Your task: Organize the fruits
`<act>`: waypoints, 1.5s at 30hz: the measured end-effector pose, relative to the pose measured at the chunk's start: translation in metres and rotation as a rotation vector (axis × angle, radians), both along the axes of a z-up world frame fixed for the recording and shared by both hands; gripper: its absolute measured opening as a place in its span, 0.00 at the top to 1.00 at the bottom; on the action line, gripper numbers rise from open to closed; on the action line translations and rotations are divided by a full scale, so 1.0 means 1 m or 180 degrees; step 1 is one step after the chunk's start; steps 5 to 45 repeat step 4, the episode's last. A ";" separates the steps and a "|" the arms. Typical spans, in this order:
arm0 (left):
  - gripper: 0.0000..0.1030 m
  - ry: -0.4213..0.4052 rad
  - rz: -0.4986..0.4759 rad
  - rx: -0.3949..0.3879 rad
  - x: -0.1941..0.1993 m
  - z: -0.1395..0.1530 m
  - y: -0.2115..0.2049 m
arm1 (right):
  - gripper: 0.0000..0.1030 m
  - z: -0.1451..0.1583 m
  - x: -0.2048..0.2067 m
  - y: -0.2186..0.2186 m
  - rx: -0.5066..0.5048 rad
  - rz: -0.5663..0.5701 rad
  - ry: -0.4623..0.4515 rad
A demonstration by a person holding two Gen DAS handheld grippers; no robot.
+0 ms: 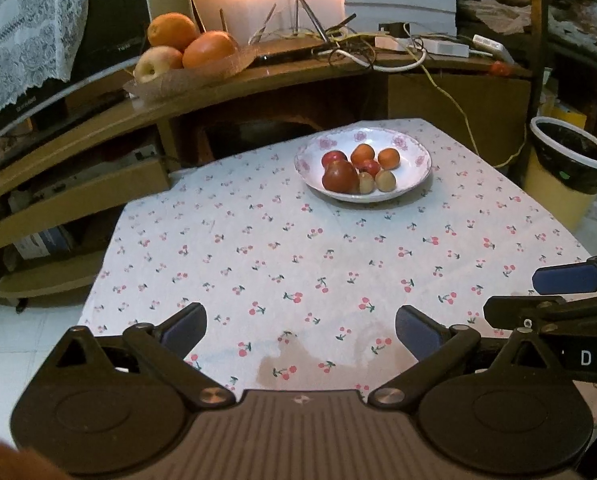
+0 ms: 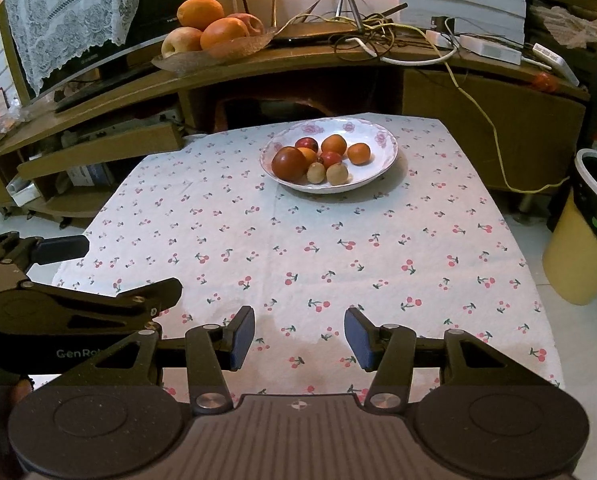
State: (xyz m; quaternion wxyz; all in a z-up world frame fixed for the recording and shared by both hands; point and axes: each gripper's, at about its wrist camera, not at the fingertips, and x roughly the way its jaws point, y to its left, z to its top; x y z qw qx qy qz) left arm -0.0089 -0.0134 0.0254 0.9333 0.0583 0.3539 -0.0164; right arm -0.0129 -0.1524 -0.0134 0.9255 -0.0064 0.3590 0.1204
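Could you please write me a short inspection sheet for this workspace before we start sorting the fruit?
Surface: table under a cherry-print cloth, with a damp-looking stain near the front edge.
Job's things: white floral plate at the far side, holding a large dark red fruit and several small orange, red and tan fruits.
Clutter: nothing seen on the cloth besides the plate.
Grippers: left gripper and right gripper both open, empty, above the near edge.
Cables: tangle on the wooden shelf; a yellow cable hangs down from it.
Surroundings: tray of oranges and apples on the shelf, lace-covered screen, yellow bin on the right.
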 end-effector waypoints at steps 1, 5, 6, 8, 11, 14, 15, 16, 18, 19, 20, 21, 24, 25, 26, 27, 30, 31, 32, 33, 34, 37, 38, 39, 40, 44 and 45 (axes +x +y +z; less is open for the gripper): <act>0.00 -0.0015 0.0003 0.0008 0.000 0.000 0.000 | 0.49 0.000 0.000 0.000 0.0001 -0.0004 -0.0004; 0.00 -0.0042 0.0034 0.0037 0.000 0.000 0.000 | 0.49 -0.002 0.001 0.000 -0.0006 -0.0017 0.0005; 0.00 -0.0042 0.0034 0.0037 0.000 0.000 0.000 | 0.49 -0.002 0.001 0.000 -0.0006 -0.0017 0.0005; 0.00 -0.0042 0.0034 0.0037 0.000 0.000 0.000 | 0.49 -0.002 0.001 0.000 -0.0006 -0.0017 0.0005; 0.00 -0.0042 0.0034 0.0037 0.000 0.000 0.000 | 0.49 -0.002 0.001 0.000 -0.0006 -0.0017 0.0005; 0.00 -0.0042 0.0034 0.0037 0.000 0.000 0.000 | 0.49 -0.002 0.001 0.000 -0.0006 -0.0017 0.0005; 0.00 -0.0042 0.0034 0.0037 0.000 0.000 0.000 | 0.49 -0.002 0.001 0.000 -0.0006 -0.0017 0.0005; 0.00 -0.0042 0.0034 0.0037 0.000 0.000 0.000 | 0.49 -0.002 0.001 0.000 -0.0006 -0.0017 0.0005; 0.00 -0.0042 0.0034 0.0037 0.000 0.000 0.000 | 0.49 -0.002 0.001 0.000 -0.0006 -0.0017 0.0005; 0.00 -0.0042 0.0034 0.0037 0.000 0.000 0.000 | 0.49 -0.002 0.001 0.000 -0.0006 -0.0017 0.0005; 0.00 -0.0042 0.0034 0.0037 0.000 0.000 0.000 | 0.49 -0.002 0.001 0.000 -0.0006 -0.0017 0.0005; 0.00 -0.0042 0.0034 0.0037 0.000 0.000 0.000 | 0.49 -0.002 0.001 0.000 -0.0006 -0.0017 0.0005; 0.00 -0.0042 0.0034 0.0037 0.000 0.000 0.000 | 0.49 -0.002 0.001 0.000 -0.0006 -0.0017 0.0005; 0.00 -0.0042 0.0034 0.0037 0.000 0.000 0.000 | 0.49 -0.002 0.001 0.000 -0.0006 -0.0017 0.0005; 0.00 -0.0042 0.0034 0.0037 0.000 0.000 0.000 | 0.49 -0.002 0.001 0.000 -0.0006 -0.0017 0.0005; 0.00 -0.0042 0.0034 0.0037 0.000 0.000 0.000 | 0.49 -0.002 0.001 0.000 -0.0006 -0.0017 0.0005; 0.00 -0.0042 0.0034 0.0037 0.000 0.000 0.000 | 0.49 -0.002 0.001 0.000 -0.0006 -0.0017 0.0005; 0.00 -0.0042 0.0034 0.0037 0.000 0.000 0.000 | 0.49 -0.002 0.001 0.000 -0.0006 -0.0017 0.0005; 0.00 -0.0042 0.0034 0.0037 0.000 0.000 0.000 | 0.49 -0.002 0.001 0.000 -0.0006 -0.0017 0.0005; 0.00 -0.0042 0.0034 0.0037 0.000 0.000 0.000 | 0.49 -0.002 0.001 0.000 -0.0006 -0.0017 0.0005; 0.00 -0.0042 0.0034 0.0037 0.000 0.000 0.000 | 0.49 -0.002 0.001 0.000 -0.0006 -0.0017 0.0005; 0.00 -0.0042 0.0034 0.0037 0.000 0.000 0.000 | 0.49 -0.002 0.001 0.000 -0.0006 -0.0017 0.0005; 0.00 -0.0042 0.0034 0.0037 0.000 0.000 0.000 | 0.49 -0.002 0.001 0.000 -0.0006 -0.0017 0.0005; 0.00 -0.0042 0.0034 0.0037 0.000 0.000 0.000 | 0.49 -0.002 0.001 0.000 -0.0006 -0.0017 0.0005; 0.00 -0.0042 0.0034 0.0037 0.000 0.000 0.000 | 0.49 -0.002 0.001 0.000 -0.0006 -0.0017 0.0005; 0.00 -0.0042 0.0034 0.0037 0.000 0.000 0.000 | 0.49 -0.002 0.001 0.000 -0.0006 -0.0017 0.0005; 0.00 -0.0042 0.0034 0.0037 0.000 0.000 0.000 | 0.49 -0.002 0.001 0.000 -0.0006 -0.0017 0.0005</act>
